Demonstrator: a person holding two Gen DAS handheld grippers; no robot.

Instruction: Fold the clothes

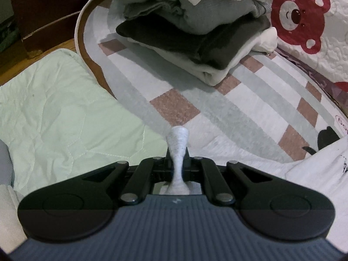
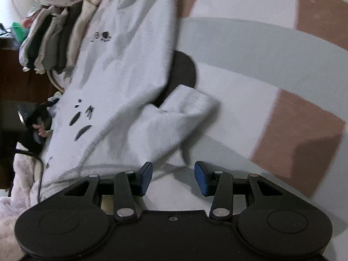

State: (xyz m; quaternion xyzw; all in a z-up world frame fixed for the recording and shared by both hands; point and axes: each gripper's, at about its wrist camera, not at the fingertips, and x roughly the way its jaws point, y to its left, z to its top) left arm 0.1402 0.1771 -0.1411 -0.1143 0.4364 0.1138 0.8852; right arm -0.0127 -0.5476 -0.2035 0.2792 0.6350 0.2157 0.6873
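A pale grey sweatshirt (image 2: 121,82) with small dark prints lies spread on the checked bed cover (image 2: 250,43), one sleeve (image 2: 174,119) bent across toward my right gripper. My right gripper (image 2: 173,177) hovers open just short of that sleeve, blue pads (image 2: 146,175) apart with nothing between them. In the left wrist view my left gripper (image 1: 177,152) is shut on a bunched fold of the grey sweatshirt fabric (image 1: 178,143), which sticks up between the fingers. The other gripper (image 2: 34,121), held by a hand, shows at the sweatshirt's far edge in the right wrist view.
A stack of folded clothes (image 1: 195,32) sits on the checked cover (image 1: 239,100) ahead of the left gripper. A pale green quilted pad (image 1: 54,113) lies to the left, a red bear quilt (image 1: 304,21) at the right. Dark wooden furniture (image 1: 43,4) stands beyond.
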